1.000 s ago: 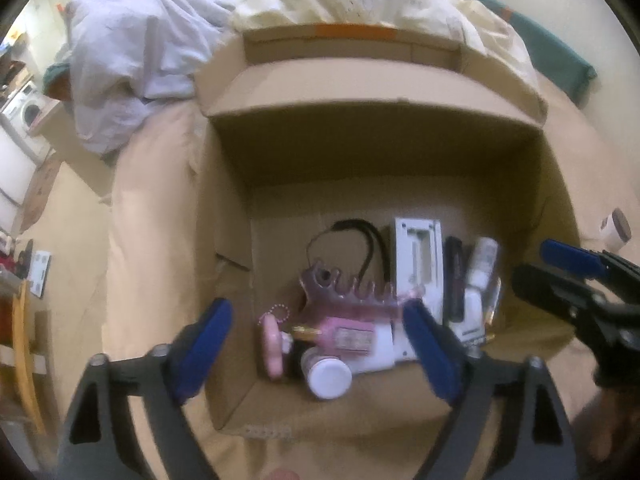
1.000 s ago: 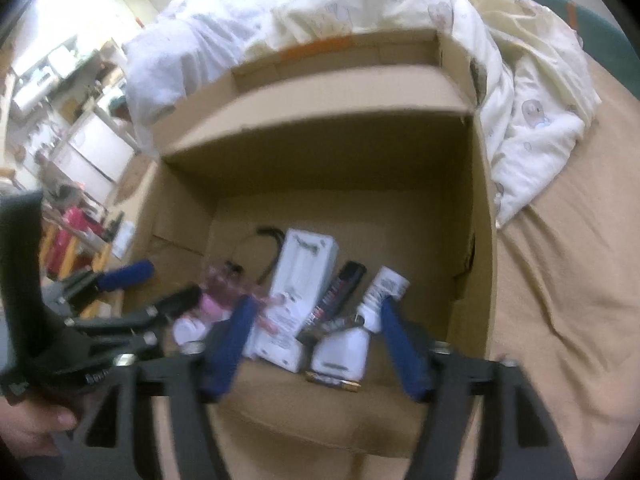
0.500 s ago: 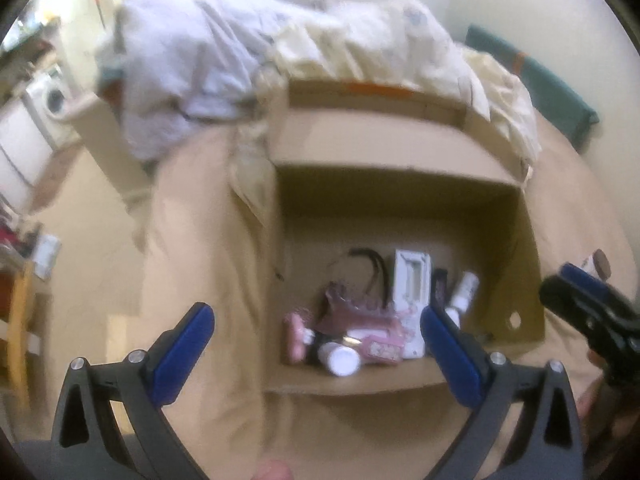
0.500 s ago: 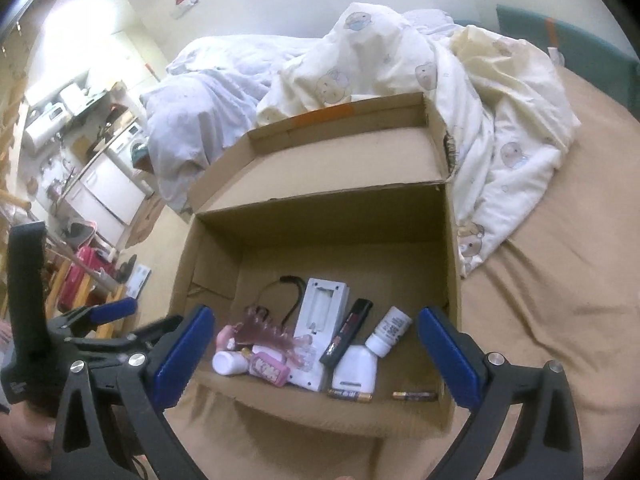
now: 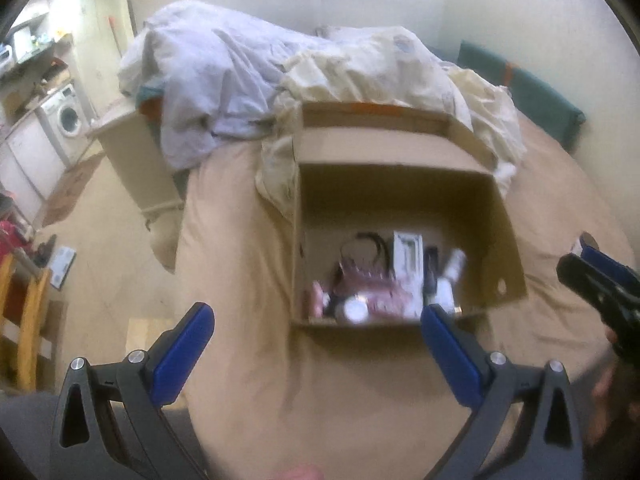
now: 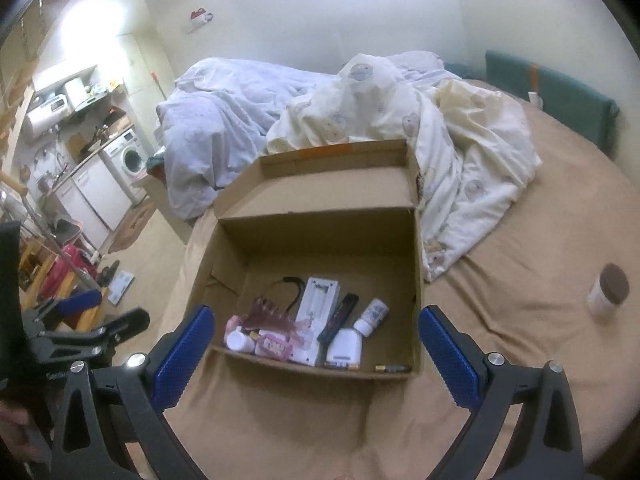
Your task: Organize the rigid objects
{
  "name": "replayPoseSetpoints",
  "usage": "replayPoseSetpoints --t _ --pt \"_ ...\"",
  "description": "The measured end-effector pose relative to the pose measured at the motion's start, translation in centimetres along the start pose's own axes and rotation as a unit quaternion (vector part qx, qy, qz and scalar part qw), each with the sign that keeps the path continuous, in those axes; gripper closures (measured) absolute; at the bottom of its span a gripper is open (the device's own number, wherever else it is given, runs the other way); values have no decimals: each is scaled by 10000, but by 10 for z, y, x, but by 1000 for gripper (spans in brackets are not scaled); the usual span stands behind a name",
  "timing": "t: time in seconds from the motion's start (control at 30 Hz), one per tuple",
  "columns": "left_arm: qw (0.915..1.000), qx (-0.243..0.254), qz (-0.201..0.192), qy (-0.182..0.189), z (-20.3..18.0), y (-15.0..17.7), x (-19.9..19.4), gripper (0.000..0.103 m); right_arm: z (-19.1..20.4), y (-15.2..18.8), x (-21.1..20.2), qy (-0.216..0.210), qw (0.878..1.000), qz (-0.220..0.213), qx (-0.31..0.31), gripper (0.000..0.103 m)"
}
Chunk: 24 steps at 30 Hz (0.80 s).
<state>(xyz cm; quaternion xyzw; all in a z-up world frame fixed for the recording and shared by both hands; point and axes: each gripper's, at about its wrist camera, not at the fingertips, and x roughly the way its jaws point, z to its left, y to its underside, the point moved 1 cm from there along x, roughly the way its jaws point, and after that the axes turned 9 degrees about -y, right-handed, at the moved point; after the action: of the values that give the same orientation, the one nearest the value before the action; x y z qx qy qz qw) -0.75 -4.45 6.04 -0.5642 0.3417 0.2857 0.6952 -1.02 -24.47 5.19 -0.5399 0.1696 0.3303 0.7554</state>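
Observation:
An open cardboard box (image 6: 320, 240) sits on the tan bed sheet. Inside lie a white flat box (image 6: 320, 300), a black remote-like stick (image 6: 338, 316), a white bottle (image 6: 372, 316), a squat white bottle (image 6: 344, 346), a pink claw clip (image 6: 276, 320) and batteries (image 6: 392, 368). My right gripper (image 6: 316, 316) hangs open and empty above the box's near edge. In the blurred left wrist view, the left gripper (image 5: 316, 320) is also open and empty before the box (image 5: 400, 192). Each gripper shows at the edge of the other's view.
A white jar with a brown lid (image 6: 608, 290) stands on the sheet to the right of the box. Crumpled duvets (image 6: 360, 120) pile up behind the box. The bed's left edge drops to the floor (image 5: 100, 240), with a washing machine (image 6: 130, 158) beyond.
Both grippers have drawn back and up from the box, which now looks smaller and farther. Their jaws stand wider than a second ago. Nothing was picked up.

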Motion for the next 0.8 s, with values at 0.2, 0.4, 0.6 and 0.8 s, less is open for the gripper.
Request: replayPoseSetpoints --t 0.2,0.4,0.6,0.8 --pt "9999 36 48 98 -3 20 3 0 2 24 -2 237 9997 65 10 0" --pt "9988 -246 233 343 5 26 20 0 -2 42 5 474 9989 30 -41 0" --pt "9994 -260 214 40 5 25 28 0 -17 48 17 507 9983 190 230 0" --pt "9992 -254 300 -23 3 27 35 0 -18 48 24 536 9979 280 246 0"
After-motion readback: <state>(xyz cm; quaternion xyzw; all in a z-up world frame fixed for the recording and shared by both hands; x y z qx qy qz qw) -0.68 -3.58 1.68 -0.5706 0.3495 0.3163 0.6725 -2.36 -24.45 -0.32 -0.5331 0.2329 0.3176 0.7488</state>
